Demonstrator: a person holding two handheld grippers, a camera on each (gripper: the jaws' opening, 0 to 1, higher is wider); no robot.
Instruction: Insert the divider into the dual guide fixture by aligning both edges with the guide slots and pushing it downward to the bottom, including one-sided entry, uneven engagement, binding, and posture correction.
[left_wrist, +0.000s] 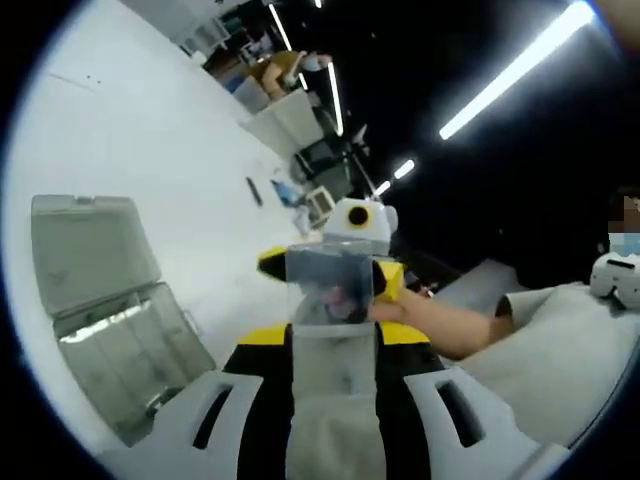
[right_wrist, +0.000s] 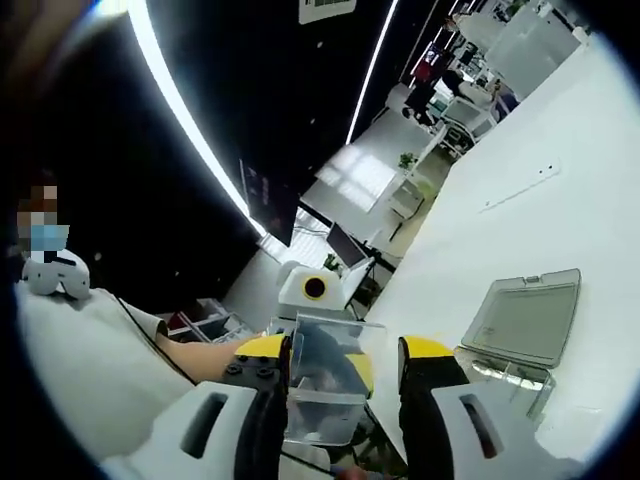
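The divider is a clear plastic panel held up in the air, with my left gripper shut on it across its width. My right gripper faces the left one from behind the panel, its yellow tips on either side of it. In the right gripper view the divider stands between the jaws of my right gripper. It touches the left jaw, and a narrow gap shows at the right jaw. The fixture, a clear box with its lid open, lies on the white table and also appears as the box to the right.
A white table spreads out under the box. A person's hand and forearm reach in behind the grippers, with a light sleeve at the left. Desks, monitors and ceiling light strips fill the dark room behind.
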